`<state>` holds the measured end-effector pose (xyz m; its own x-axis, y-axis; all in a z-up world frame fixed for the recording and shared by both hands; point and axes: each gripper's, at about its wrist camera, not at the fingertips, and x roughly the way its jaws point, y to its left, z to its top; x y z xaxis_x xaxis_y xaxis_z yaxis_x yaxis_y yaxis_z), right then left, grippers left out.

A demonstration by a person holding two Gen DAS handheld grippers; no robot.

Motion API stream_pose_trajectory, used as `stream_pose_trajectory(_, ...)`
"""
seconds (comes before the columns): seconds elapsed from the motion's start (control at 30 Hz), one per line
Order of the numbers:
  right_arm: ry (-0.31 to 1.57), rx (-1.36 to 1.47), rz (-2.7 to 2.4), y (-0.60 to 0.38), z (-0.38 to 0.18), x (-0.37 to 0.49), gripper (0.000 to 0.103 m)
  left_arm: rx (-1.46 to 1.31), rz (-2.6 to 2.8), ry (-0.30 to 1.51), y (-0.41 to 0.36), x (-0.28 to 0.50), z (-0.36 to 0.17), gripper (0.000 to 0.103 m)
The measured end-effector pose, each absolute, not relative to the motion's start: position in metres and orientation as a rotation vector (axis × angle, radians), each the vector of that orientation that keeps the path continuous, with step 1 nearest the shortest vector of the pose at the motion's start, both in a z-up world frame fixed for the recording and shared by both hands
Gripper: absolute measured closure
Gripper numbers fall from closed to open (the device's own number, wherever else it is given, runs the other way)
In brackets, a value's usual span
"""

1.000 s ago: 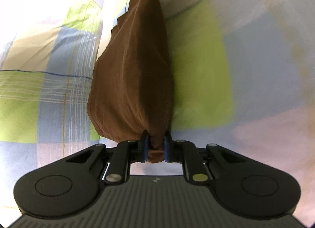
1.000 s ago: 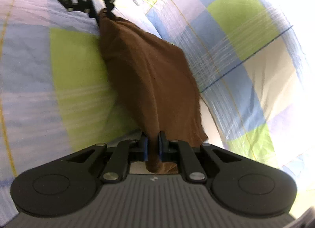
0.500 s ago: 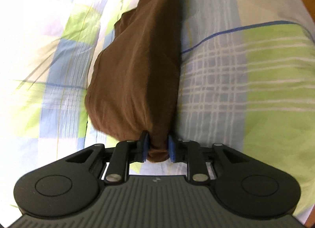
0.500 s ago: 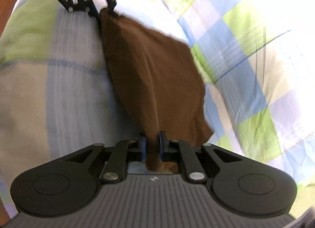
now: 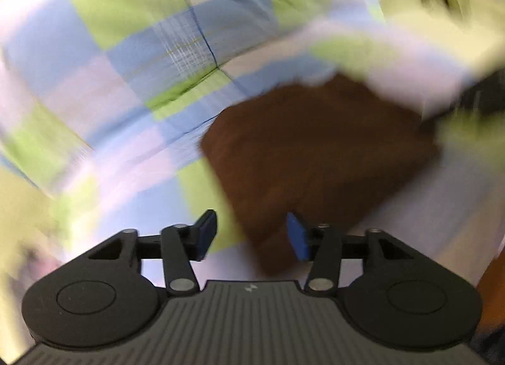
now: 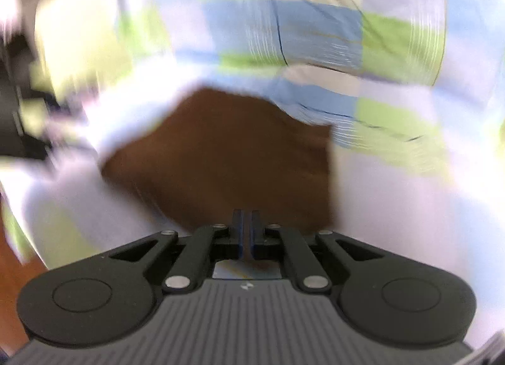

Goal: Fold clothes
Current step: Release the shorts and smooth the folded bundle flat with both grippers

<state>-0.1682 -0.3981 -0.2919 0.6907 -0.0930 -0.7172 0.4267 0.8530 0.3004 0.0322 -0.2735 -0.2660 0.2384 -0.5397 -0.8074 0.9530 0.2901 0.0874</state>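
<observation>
Found brown garment [image 5: 315,156] folded flat on checked bedspread [image 5: 132,59]; left gripper [image 5: 251,235] opening, clear of cloth; right gripper [image 6: 245,227] shut, apparently empty; only tidying judged outstanding.

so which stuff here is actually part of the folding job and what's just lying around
Part of the job:
- brown garment, lying on the bed
- left gripper, jaws opening, nothing pinched between the pads
- right gripper, shut; whether it pinches cloth is too blurred to tell

Just there:
- checked bedsheet underneath
</observation>
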Motion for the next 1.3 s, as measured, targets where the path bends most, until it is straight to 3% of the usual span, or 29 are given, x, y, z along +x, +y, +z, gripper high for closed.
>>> stream_pose_trajectory(0.2,0.754,0.681,-0.376,-0.414,-0.337,-0.155,0.101,0.419,-1.028,1.025,-0.277,0.057,-0.315,0.046)
stream_pose_trajectory(0.37,0.817,0.636,-0.553,-0.434,-0.336,-0.183,0.101,0.422,-0.947,0.971,-0.263,0.065,-0.292,0.049)
stream_pose_trajectory(0.5,0.759,0.586,-0.553,-0.447,-0.311,-0.182,0.098,0.355,-0.962,0.926,-0.275,0.072,-0.269,0.049)
stream_pose_trajectory(0.6,0.72,0.617,-0.451,-0.454,-0.315,-0.157,0.098,0.415,-1.011,0.903,-0.305,0.069,-0.279,0.048)
stream_pose_trajectory(0.8,0.869,0.586,-0.495,-0.476,-0.356,-0.136,0.103,0.537,-0.949,0.951,-0.325,0.078,-0.316,0.049)
stream_pose_trajectory(0.87,0.852,0.563,-0.531,-0.484,-0.347,-0.141,0.103,0.489,-0.938,0.924,-0.322,0.085,-0.3,0.049)
stream_pose_trajectory(0.9,0.839,0.552,-0.537,-0.486,-0.341,-0.142,0.096,0.479,-0.942,0.91,-0.323,0.086,-0.294,0.049)
stream_pose_trajectory(1.03,0.752,0.569,-0.459,-0.492,-0.319,-0.127,0.096,0.464,-1.01,0.857,-0.347,0.089,-0.28,0.049)
stream_pose_trajectory(1.23,0.716,0.638,-0.277,-0.506,-0.342,-0.058,0.096,0.514,-1.017,0.869,-0.393,0.106,-0.309,0.049)
stream_pose_trajectory(1.3,0.738,0.63,-0.298,-0.514,-0.353,-0.041,0.101,0.536,-0.975,0.884,-0.396,0.116,-0.322,0.042)
